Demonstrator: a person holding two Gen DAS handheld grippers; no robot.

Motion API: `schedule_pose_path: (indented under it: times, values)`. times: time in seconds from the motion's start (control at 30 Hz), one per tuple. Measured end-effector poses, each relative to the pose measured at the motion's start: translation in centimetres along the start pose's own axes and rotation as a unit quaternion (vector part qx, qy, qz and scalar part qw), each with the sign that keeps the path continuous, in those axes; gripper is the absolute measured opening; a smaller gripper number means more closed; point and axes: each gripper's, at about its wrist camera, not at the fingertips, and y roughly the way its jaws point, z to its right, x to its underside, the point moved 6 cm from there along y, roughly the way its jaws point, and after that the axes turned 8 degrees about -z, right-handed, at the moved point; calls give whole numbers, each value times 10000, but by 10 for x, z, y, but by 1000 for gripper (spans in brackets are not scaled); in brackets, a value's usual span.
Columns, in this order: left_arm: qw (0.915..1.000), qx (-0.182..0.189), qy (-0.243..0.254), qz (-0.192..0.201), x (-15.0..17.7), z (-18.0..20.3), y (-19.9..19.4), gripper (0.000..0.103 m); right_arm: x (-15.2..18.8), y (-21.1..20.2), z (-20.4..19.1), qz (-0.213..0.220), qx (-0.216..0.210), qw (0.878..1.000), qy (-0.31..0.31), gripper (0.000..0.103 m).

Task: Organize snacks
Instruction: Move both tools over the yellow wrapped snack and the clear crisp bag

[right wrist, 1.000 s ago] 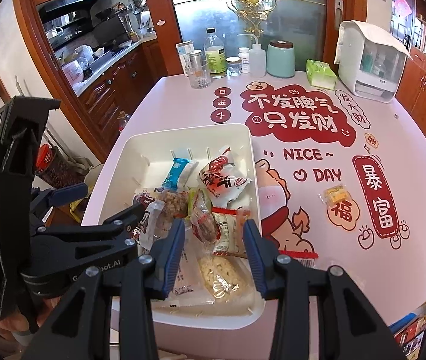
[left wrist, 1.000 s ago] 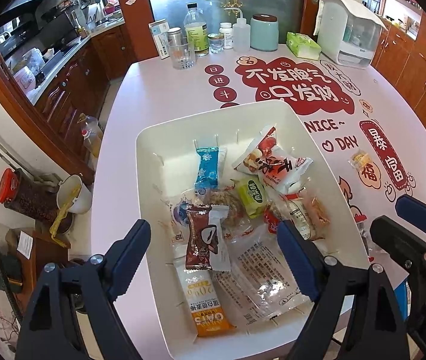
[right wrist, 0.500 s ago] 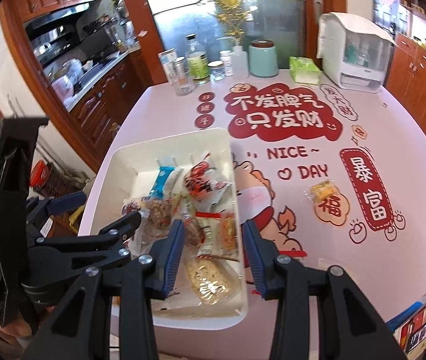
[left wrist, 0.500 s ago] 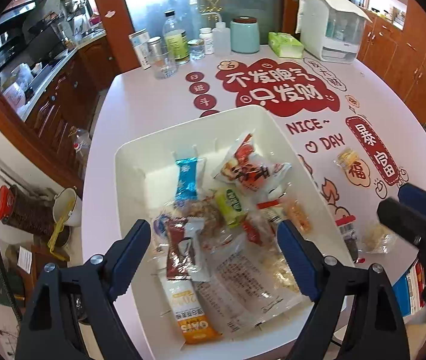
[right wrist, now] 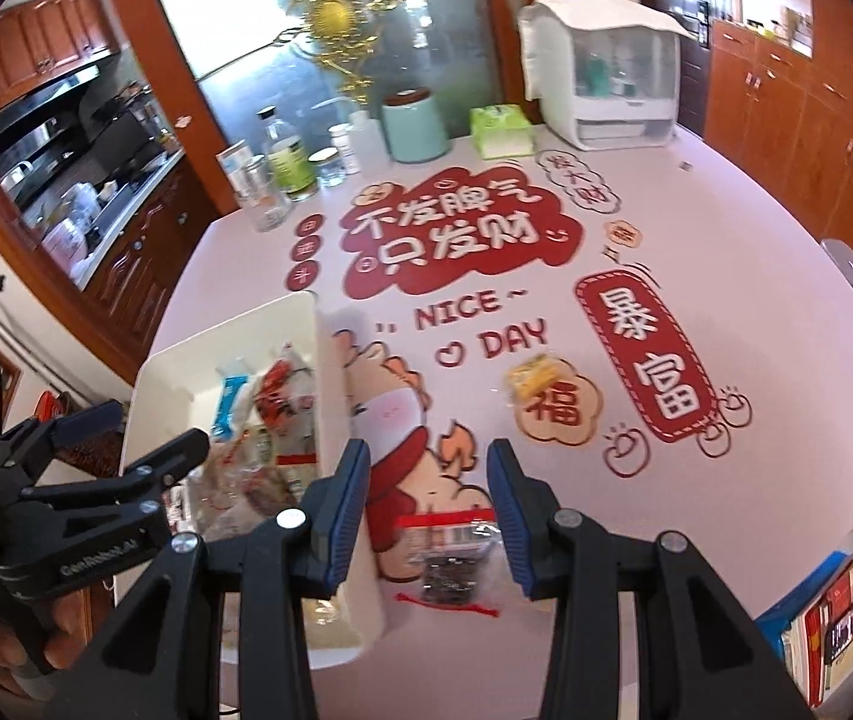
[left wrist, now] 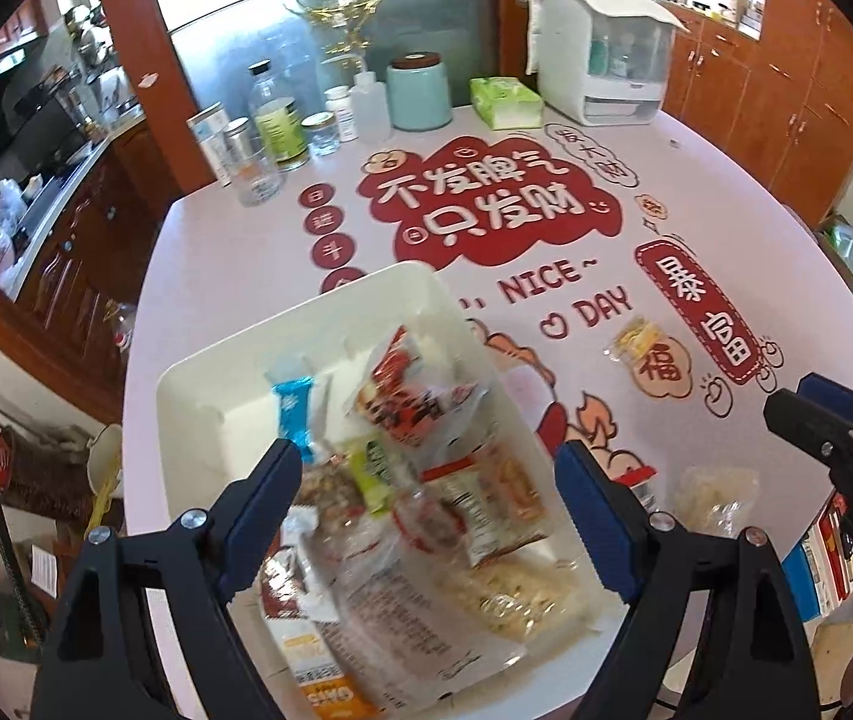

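A white bin (left wrist: 306, 330) on the pink table holds several snack packets, among them a blue bar (left wrist: 294, 408) and a red-and-white bag (left wrist: 414, 402). My left gripper (left wrist: 429, 480) hangs open and wide above the bin's near half, nothing between its fingers. My right gripper (right wrist: 429, 468) is open over the table just right of the bin (right wrist: 330, 384). A clear packet with dark contents (right wrist: 450, 564) lies on the table below its gap, untouched. A small yellow snack (right wrist: 531, 378) lies farther out. A pale packet (left wrist: 708, 498) rests right of the bin.
Bottles and jars (left wrist: 273, 120), a teal canister (left wrist: 420, 93), a green tissue pack (left wrist: 504, 102) and a white appliance (left wrist: 606, 72) line the table's far edge. Books (right wrist: 834, 618) stand below the near right edge. Wooden cabinets surround the table.
Both grippers have slid to the right. The right one has left the space over the bin and now hangs over the table beside it, above the dark packet. Neither jaw width changed.
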Motion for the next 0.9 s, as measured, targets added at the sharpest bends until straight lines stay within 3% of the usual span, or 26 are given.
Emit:
schedule_pose_path:
  times: [0.5,0.9]
  values:
    - [9969,163,661,-404,-36,65,45,86,6,27,65,-289,-15,9996,46,41]
    - [9840,310,1315,-1165,-51,109,110,86,40,76,98,-1040,54,9922,-687,41]
